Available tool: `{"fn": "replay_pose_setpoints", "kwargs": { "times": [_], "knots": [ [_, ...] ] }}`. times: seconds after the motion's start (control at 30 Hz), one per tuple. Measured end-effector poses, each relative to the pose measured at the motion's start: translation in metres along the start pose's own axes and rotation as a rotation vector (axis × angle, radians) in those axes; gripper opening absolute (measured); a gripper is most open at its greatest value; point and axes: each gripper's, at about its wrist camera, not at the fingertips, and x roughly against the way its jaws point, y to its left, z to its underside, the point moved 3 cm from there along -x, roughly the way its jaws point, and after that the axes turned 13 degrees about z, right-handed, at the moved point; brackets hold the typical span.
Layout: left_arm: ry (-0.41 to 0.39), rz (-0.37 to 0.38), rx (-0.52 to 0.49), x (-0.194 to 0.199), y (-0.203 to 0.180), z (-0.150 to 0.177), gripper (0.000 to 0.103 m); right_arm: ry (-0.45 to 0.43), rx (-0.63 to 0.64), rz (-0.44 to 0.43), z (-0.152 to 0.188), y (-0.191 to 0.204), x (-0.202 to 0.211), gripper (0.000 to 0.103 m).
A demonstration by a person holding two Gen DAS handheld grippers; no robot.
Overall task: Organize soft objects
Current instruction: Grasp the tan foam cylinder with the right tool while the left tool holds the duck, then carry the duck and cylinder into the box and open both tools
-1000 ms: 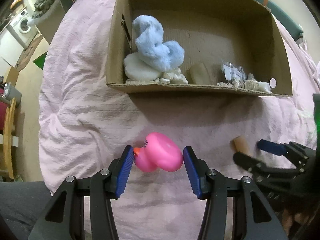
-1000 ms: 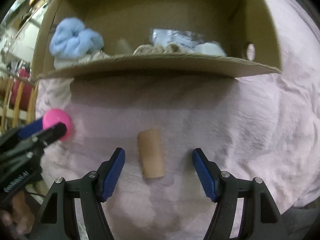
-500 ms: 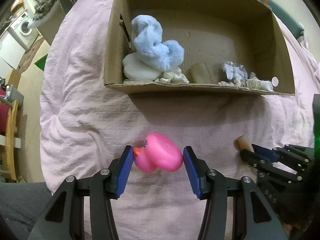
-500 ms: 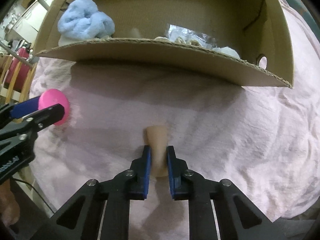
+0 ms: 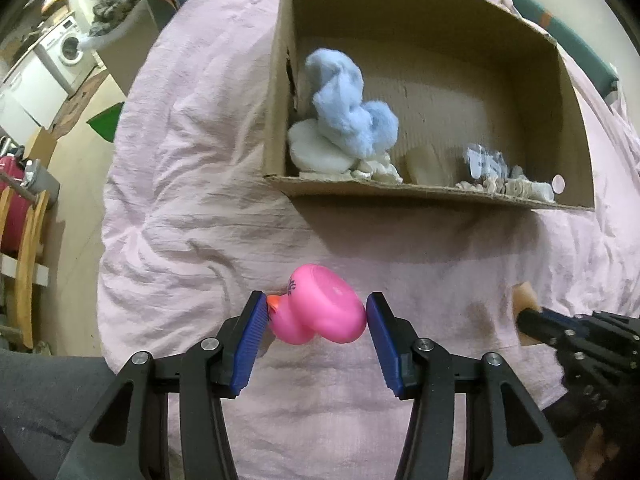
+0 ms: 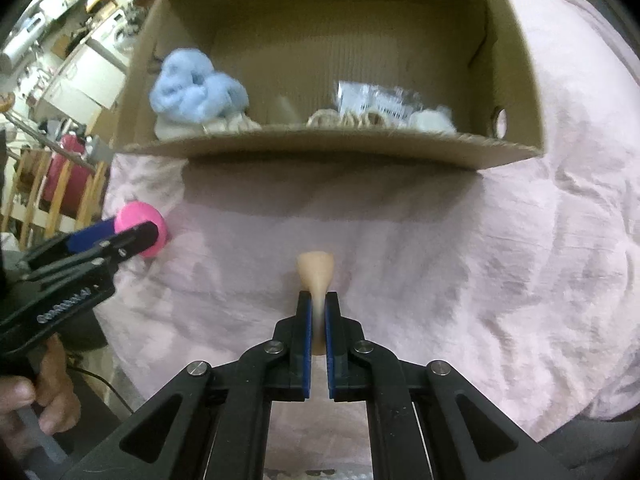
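Since a second ago the right gripper (image 6: 316, 312) has gone from wide open around the tan foam piece (image 6: 316, 270) to clamped on it: its jaws now stand almost together, squeezing the piece so its near part is pinched thin while its far end flares out ahead of the blue pads. The box looks farther off and lower in the right wrist view than half a second ago, and the piece seems lifted off the pink sheet (image 6: 480, 260), though contact is hard to judge. The left gripper (image 5: 316, 320) has barely changed: its jaws remain partly open, with the pink rubber duck (image 5: 320, 310) between them, the orange beak against the left pad and the body just touching or nearly touching the right one; a firm grip cannot be confirmed.

Both grippers point forward at the cardboard box (image 5: 420, 194), the left one held by a hand (image 6: 36, 392) at the lower left of the right wrist view.

Ahead of both jaws the box's near wall stands low, with a band of bare sheet between it and the fingertips. Inside, a blue plush toy (image 5: 348, 116) fills the left end beyond the left jaws, and pale small items with a crinkled plastic bag (image 6: 376, 100) lie along the near wall; the box floor behind them is open.
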Motion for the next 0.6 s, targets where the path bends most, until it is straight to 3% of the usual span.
{"fn": "replay_pose_setpoints", "kwargs": {
  "times": [0.13, 0.3, 0.6],
  "knots": [
    [-0.094, -0.005, -0.001, 0.02, -0.005, -0.002, 0.047, -0.085, -0.05, -0.03, -0.006, -0.014, 0.024, 0.007],
    [-0.268, -0.014, -0.036, 0.057, -0.014, -0.01, 0.047, -0.219, -0.106, -0.078, -0.018, -0.027, 0.058, 0.007],
    [-0.398, 0.026, -0.069, 0.115, -0.019, -0.059, 0.047, -0.317, -0.185, -0.135, -0.042, -0.048, 0.102, 0.007]
  ]
}}
